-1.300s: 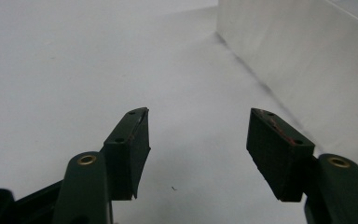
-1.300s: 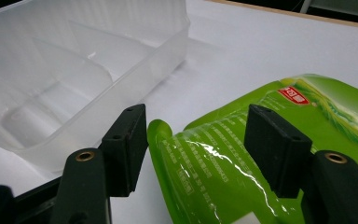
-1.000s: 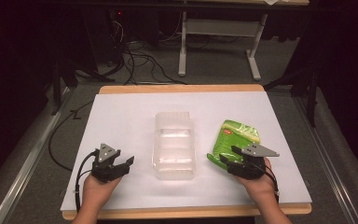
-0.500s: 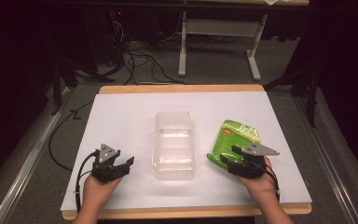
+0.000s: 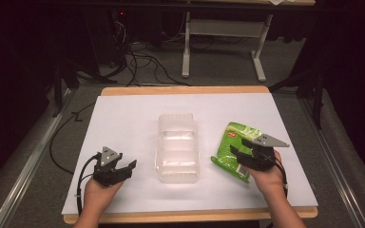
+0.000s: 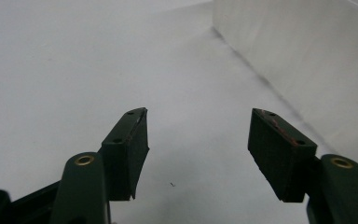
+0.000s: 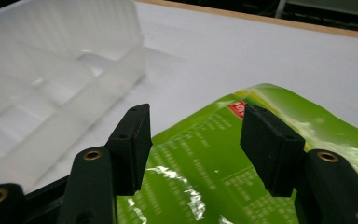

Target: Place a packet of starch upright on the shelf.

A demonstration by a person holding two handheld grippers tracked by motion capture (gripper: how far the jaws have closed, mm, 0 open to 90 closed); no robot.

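Your right gripper [image 5: 237,154] has hardly moved this past second, jaws wide apart over the crinkly green snack bag [image 7: 242,168], not pinching it | your left gripper [image 5: 123,169] waits spread, empty | clear plastic tub [image 5: 177,147] sits between them on the white table [image 5: 123,114].
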